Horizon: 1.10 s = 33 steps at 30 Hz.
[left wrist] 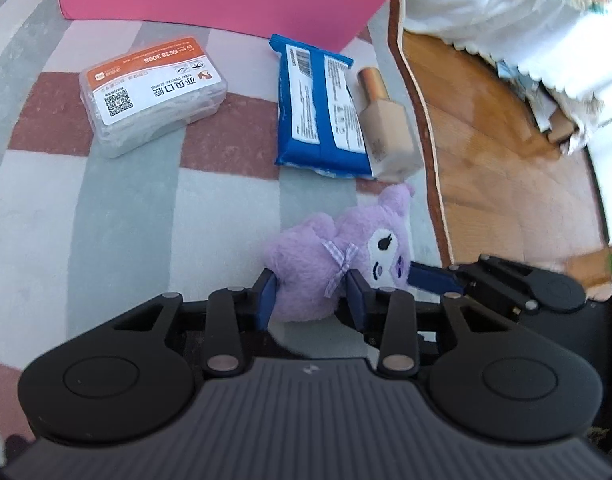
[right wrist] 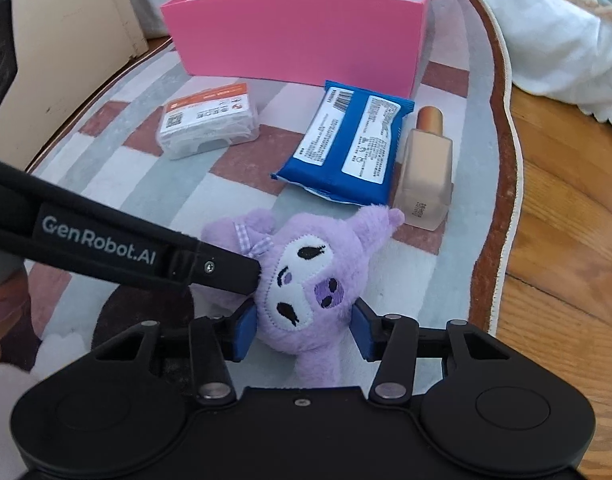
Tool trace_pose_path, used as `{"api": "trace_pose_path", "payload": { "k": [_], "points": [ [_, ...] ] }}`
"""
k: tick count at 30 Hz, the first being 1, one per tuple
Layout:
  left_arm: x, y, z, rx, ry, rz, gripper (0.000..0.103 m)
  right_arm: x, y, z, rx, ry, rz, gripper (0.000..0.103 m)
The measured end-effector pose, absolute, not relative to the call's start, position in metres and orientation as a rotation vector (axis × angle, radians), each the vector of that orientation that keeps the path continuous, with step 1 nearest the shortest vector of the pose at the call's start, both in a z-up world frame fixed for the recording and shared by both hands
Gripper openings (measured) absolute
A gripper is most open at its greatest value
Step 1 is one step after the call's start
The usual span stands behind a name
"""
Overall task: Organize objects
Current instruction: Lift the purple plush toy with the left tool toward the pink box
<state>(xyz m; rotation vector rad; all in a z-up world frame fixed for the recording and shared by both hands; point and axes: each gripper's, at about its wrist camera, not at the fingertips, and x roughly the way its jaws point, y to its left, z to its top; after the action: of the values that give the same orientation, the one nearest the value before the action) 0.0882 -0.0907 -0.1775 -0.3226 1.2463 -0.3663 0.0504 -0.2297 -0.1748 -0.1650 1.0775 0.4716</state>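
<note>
Plush: purple plush toy (right wrist: 306,280) lying on checked rug (left wrist: 126,208), near rug's edge by wood floor (right wrist: 566,240).
L claw: left gripper (left wrist: 310,292) pinching plush body, blue pads pressed into fur both sides.
R claw: right gripper (right wrist: 304,328) pinching plush head, pads tight on both cheeks.
In the way: L gripper's finger crosses R view, touching plush.
Around: blue packet (right wrist: 346,148) just past plush; beige bottle (right wrist: 428,172) beside it; clear floss box (left wrist: 154,96) further left.
Behind: pink box (right wrist: 298,36), open top.
</note>
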Motion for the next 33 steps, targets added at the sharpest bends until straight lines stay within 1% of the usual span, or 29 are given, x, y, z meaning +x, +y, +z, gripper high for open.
{"api": "trace_pose_path", "payload": {
  "k": [2, 8, 18, 33],
  "points": [
    [0.084, -0.091, -0.171, -0.299, 1.281, -0.350, 0.036, 0.046, -0.227, -0.166, -0.186, 1.087, 0.495, 0.053],
    [0.064, -0.078, -0.137, -0.312, 1.270, -0.378, 0.036, 0.025, -0.215, -0.130, -0.263, 1.078, 0.519, 0.053],
    [0.040, -0.060, -0.064, -0.284, 1.174, -0.384, 0.036, 0.005, -0.200, -0.063, -0.320, 1.006, 0.546, 0.053],
    [0.039, -0.041, 0.036, -0.225, 1.034, -0.398, 0.036, 0.014, -0.189, 0.024, -0.269, 0.915, 0.577, 0.054]
  ]
}}
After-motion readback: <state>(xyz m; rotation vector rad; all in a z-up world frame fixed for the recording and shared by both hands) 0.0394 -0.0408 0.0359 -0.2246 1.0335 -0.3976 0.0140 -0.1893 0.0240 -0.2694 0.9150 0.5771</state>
